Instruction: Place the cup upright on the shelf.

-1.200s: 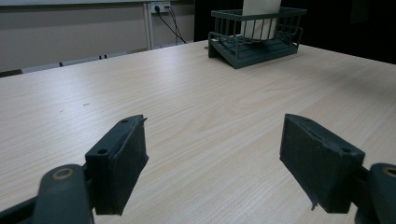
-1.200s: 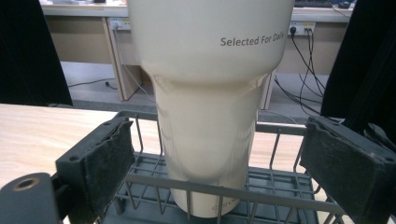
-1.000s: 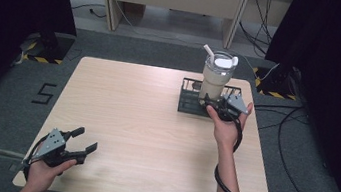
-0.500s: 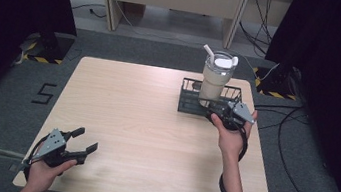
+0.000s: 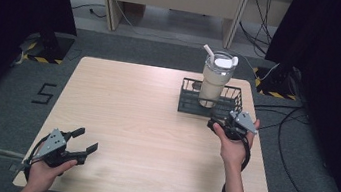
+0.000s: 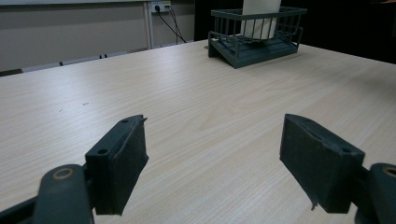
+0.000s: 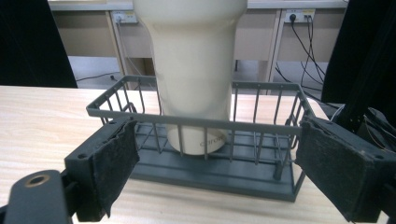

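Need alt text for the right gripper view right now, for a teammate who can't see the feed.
A cream tumbler stands upright inside a dark wire basket on a light wooden table, seen close up. The right gripper faces the basket's near side with its two black jaws wide open and nothing between them.

A light wooden table (image 5: 144, 122) with rounded corners carries the scene; its top shows pale, fine grain running along its length; 1 dark wire basket (image 5: 210, 101) sits directly on it, near the far right edge, its solid base flat on the wood and its barred walls upright; the table itself stands on grey carpeted floor (image 5: 1, 97); in the left gripper view the basket (image 6: 254, 32) lies well off across bare wood.
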The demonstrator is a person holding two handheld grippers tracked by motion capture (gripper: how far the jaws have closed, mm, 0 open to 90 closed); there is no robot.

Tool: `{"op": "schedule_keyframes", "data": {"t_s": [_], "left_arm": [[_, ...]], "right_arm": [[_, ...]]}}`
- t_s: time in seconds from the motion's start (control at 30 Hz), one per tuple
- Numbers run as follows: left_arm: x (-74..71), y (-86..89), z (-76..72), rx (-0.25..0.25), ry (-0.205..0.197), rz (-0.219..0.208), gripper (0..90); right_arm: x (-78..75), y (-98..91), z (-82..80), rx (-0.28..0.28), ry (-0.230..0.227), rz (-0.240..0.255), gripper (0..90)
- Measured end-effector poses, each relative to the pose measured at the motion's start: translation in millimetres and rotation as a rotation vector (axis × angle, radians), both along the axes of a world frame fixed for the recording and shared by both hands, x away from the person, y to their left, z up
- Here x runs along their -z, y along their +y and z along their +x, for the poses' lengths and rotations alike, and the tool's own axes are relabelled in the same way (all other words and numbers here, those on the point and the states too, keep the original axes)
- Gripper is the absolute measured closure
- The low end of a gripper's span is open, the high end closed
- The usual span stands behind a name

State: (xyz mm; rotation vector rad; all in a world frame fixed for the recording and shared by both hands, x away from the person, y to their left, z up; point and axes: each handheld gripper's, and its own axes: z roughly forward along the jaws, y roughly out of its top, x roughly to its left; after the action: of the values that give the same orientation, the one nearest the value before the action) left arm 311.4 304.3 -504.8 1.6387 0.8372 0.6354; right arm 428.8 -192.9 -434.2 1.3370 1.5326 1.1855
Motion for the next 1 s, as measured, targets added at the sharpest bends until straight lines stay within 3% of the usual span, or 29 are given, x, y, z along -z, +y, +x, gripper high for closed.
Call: {"op": "schedule_keyframes", "data": {"t_s": [1.0], "left_arm": [[0.1, -0.4, -0.2, -0.002, 0.001, 0.000, 22.2]], "right_arm": [[15.9, -26.0, -44.4, 0.029, 0.023, -0.008, 14.4]]}}
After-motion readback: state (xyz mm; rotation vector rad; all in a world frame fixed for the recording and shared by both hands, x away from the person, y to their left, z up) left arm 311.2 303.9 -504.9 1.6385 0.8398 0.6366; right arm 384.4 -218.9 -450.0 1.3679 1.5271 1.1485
